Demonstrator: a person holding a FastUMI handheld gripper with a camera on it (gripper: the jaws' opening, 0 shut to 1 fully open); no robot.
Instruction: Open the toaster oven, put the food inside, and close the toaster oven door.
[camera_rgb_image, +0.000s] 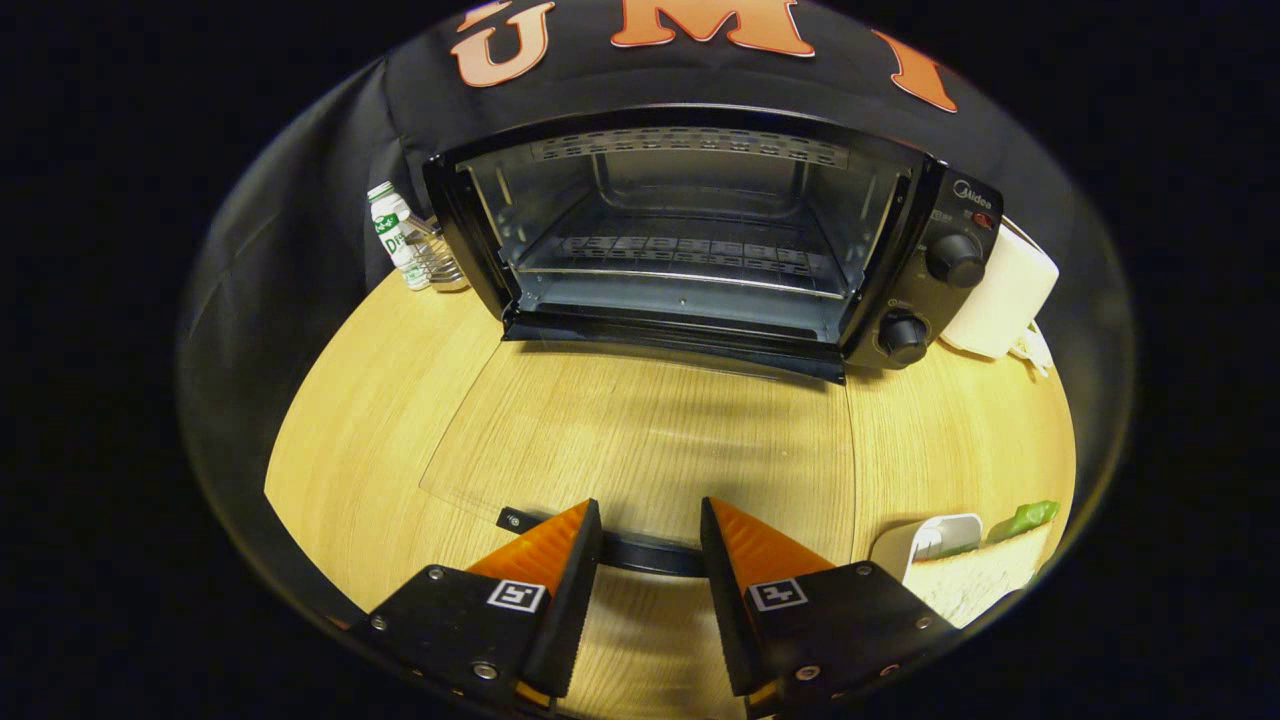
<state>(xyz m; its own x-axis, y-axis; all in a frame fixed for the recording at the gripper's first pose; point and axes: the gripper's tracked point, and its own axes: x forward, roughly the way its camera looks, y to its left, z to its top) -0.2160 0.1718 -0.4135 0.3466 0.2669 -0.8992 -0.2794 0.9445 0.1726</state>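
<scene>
The black toaster oven (905, 265) stands at the back of the wooden table with its door folded down flat toward me. Its cavity (690, 240) holds a wire rack and nothing else. The glass door (650, 430) lies level, and its dark handle bar (640, 552) runs crosswise between and just under my fingertips. My gripper (650, 510) is open, one finger on each side of the handle's middle, neither pressing on it. A green piece of food (1022, 520) lies off to the right of the fingers, next to a white dish (930, 540).
A small white bottle with a green label (393, 232) and a metal wire stand (442, 262) sit left of the oven. A white appliance (1005, 290) with a cord stands right of it. Two knobs (955, 260) face me on the oven's right panel.
</scene>
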